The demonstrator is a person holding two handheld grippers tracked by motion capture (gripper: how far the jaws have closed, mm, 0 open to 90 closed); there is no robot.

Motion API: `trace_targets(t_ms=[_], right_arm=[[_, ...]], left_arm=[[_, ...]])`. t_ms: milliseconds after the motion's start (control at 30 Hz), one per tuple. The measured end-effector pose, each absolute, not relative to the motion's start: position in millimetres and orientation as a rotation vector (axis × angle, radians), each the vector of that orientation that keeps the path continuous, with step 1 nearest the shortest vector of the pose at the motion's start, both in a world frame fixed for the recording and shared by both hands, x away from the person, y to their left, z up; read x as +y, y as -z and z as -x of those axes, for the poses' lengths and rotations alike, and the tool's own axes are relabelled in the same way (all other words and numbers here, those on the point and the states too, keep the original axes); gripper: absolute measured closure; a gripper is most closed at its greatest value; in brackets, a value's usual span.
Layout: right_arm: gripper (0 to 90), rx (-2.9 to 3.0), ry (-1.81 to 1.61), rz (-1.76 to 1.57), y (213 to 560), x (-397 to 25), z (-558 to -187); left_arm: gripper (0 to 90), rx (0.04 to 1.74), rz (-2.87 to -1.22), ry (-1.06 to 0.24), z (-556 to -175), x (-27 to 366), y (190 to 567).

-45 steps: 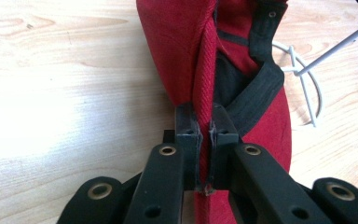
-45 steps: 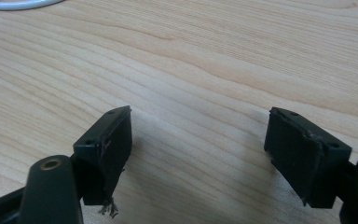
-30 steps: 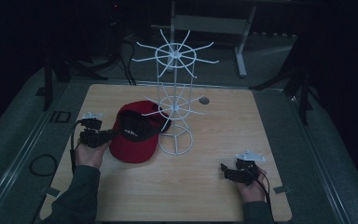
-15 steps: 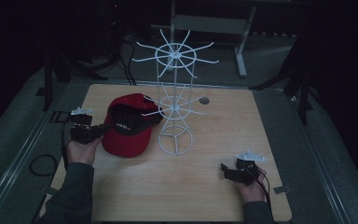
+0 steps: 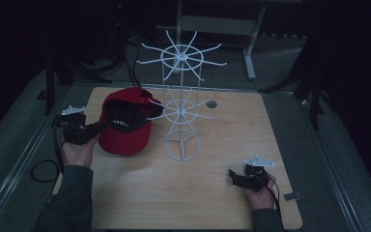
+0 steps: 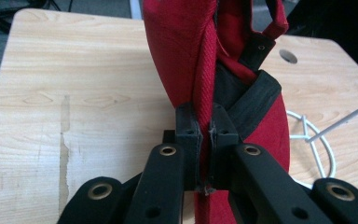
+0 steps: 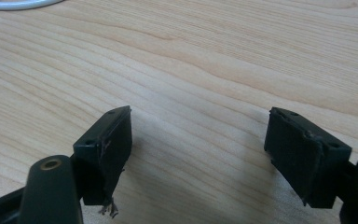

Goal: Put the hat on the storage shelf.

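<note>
A red cap (image 5: 125, 123) with a black inner band is lifted off the wooden table (image 5: 222, 208), tilted, its opening facing up and toward the white wire rack (image 5: 181, 113). My left gripper (image 5: 96, 128) is shut on the cap's edge at the left of the table. In the left gripper view the jaws pinch the red fabric (image 6: 200, 93) of the left gripper (image 6: 206, 126); the strap end hangs beyond. One rack arm reaches into the cap's opening. My right gripper (image 5: 234, 176) rests low at the table's front right, open, nothing between its fingers (image 7: 107, 140).
The rack's round wire base (image 5: 181, 145) stands mid-table, with spoked hook rings above. A small round hole (image 5: 211, 104) sits in the tabletop behind the rack. A cable (image 5: 41, 169) trails off the left edge. Bare wood lies under the right gripper (image 7: 198, 135).
My left gripper has raised the cap and carried it up and back, tipping it so its opening now faces the rack's middle ring. The right gripper has stayed put.
</note>
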State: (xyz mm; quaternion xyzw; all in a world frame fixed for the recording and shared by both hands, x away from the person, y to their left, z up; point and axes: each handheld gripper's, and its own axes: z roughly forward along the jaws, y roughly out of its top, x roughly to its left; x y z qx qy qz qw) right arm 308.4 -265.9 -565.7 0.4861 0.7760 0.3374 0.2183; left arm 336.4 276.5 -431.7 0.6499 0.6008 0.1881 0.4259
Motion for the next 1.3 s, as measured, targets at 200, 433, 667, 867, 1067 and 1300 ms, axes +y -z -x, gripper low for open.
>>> trace_targets(t_ms=[200, 433, 667, 867, 1067, 1300], right_arm=[[23.0, 2.148, -0.934, -1.345, 565.7, -266.0, -308.5], [23.0, 2.148, -0.934, -1.347, 565.7, -265.9, -308.4], [23.1, 2.148, -0.934, -1.347, 565.7, -265.9, -308.4], [23.0, 2.148, -0.934, -1.347, 565.7, -265.9, -308.4], [23.0, 2.147, -0.935, -1.347, 565.7, -265.8, -308.4], [23.1, 2.147, -0.935, -1.346, 565.7, -265.9, -308.5]], left_arm=[[86.4, 1.489, -1.595, -0.490, -334.5, 280.3, 421.6], [86.4, 1.480, -1.564, -0.525, -333.2, 283.3, 409.2], [86.4, 1.469, -1.525, -0.546, -332.4, 287.0, 398.6], [86.4, 1.456, -1.512, -0.559, -333.4, 287.0, 391.4], [86.4, 1.444, -1.498, -0.570, -333.9, 286.8, 385.6], [86.4, 1.421, -1.483, -0.583, -333.8, 285.2, 377.8]])
